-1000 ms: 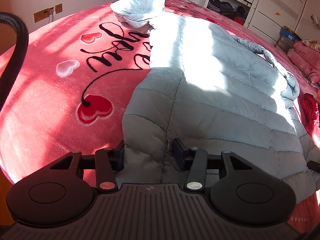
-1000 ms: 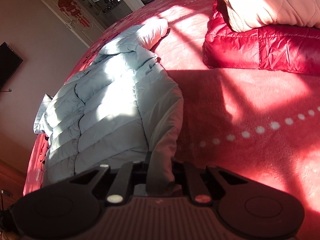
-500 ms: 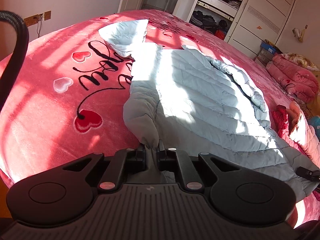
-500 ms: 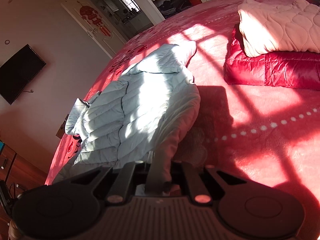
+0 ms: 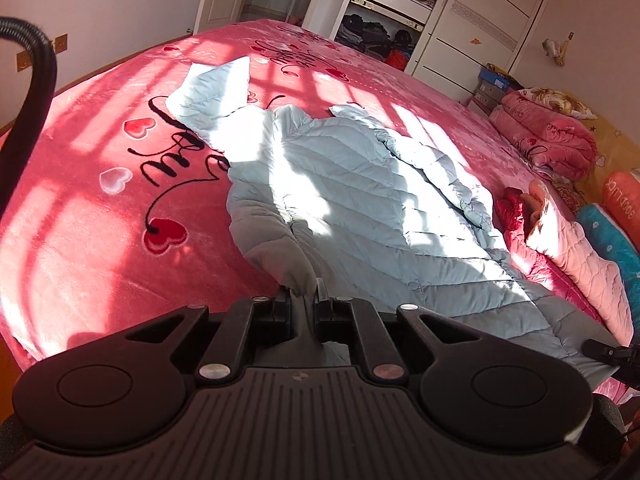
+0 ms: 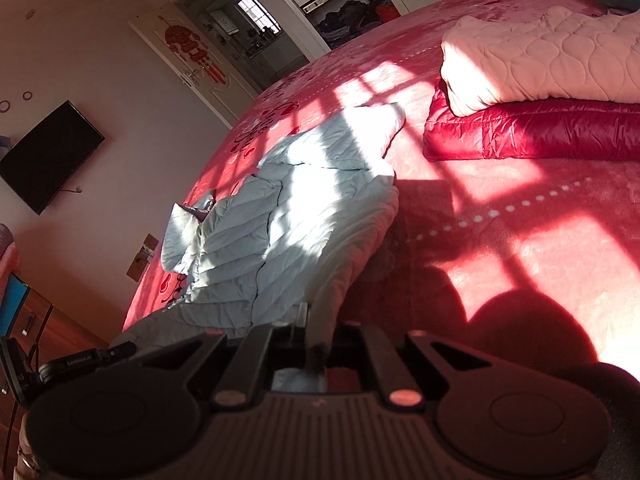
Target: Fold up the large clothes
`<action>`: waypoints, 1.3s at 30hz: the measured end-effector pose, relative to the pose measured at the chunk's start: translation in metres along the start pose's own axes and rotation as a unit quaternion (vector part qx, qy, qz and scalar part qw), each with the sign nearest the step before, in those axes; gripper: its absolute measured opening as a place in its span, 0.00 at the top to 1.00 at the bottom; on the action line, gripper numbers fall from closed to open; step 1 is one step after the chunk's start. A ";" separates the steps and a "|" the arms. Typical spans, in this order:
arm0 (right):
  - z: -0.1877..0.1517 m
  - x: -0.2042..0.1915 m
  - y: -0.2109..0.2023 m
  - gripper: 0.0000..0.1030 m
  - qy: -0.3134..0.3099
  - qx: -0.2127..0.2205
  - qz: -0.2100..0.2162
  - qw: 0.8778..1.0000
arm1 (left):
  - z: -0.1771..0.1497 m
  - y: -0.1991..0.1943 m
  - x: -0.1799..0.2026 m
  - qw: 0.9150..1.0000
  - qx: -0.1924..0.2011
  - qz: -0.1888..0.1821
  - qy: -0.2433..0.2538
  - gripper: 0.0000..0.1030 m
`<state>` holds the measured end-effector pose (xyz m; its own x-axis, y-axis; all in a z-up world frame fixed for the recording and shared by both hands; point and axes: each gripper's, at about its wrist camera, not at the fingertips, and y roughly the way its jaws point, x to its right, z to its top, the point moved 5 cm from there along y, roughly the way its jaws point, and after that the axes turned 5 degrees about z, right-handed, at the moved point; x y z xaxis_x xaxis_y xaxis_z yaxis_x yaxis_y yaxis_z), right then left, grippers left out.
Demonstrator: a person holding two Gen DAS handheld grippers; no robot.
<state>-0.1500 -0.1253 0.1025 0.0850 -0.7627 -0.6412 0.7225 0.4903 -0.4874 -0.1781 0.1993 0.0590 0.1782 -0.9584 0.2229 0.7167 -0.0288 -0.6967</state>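
Note:
A pale blue quilted down jacket (image 5: 352, 184) lies lengthwise on the red bed, its hood (image 5: 216, 92) at the far end. My left gripper (image 5: 303, 300) is shut on the jacket's near hem corner, which rises bunched off the blanket. In the right wrist view the same jacket (image 6: 304, 216) stretches away to the left. My right gripper (image 6: 318, 340) is shut on the other hem corner, lifted in a fold. The tip of the right gripper (image 5: 608, 350) shows at the right edge of the left wrist view.
The red blanket (image 5: 80, 208) with hearts and black script covers the bed. A folded red jacket (image 6: 532, 132) with a pink quilted garment (image 6: 540, 64) on top lies to the right. Wardrobes (image 5: 472, 24) and a doorway stand beyond the bed; a wall TV (image 6: 44, 156) hangs on the left.
My left gripper went from open around the hem to shut on it. Both grippers have risen and pulled back, lifting the hem corners off the bed.

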 end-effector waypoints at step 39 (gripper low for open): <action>0.123 -0.080 0.042 0.06 -0.163 0.081 -0.063 0.981 | 0.072 0.088 0.132 0.990 0.114 -0.001 0.080 0.17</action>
<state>-0.0421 -0.0949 0.2061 0.1834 -0.9204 -0.3452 0.8389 0.3296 -0.4332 -0.0431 0.0904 0.0758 0.0810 -0.9916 0.1005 0.8543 0.0172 -0.5196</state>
